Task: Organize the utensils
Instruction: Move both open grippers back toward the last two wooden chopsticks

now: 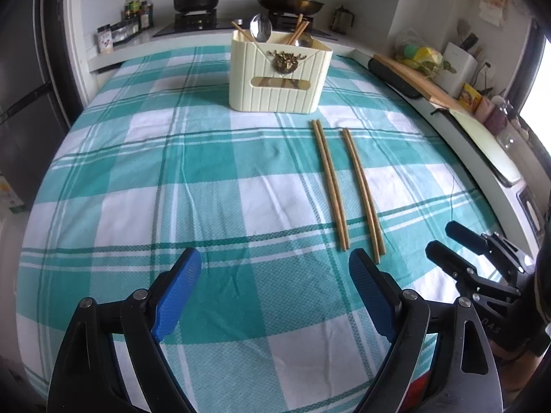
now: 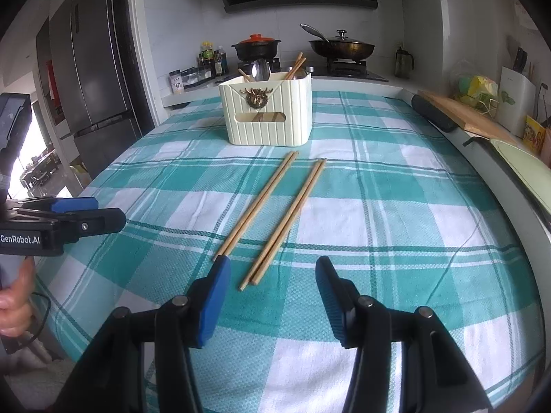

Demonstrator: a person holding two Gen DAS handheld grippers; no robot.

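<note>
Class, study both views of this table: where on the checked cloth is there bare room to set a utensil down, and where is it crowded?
Free: the wide stretch of cloth left of the cream holder and of the left chopstick pair, and the strip between the right chopstick pair and the table's right edge. Crowded: the narrow lane between the two pairs, and the holder, already full of utensils.

You get soft, even daylight in both views. In the left wrist view it comes from a blown-out white window strip (image 1: 537, 79) at the right edge; in the right wrist view a bright doorway opening (image 2: 34, 144) glares at the left. Shadows on the teal-and-white checked tablecloth (image 1: 213, 179) are faint. Focus is sharp across the middle. Fisheye distortion bows the cloth's stripes, and black vignetting darkens every corner. The dark steel refrigerator (image 2: 93, 79) shows dull reflections.
</note>
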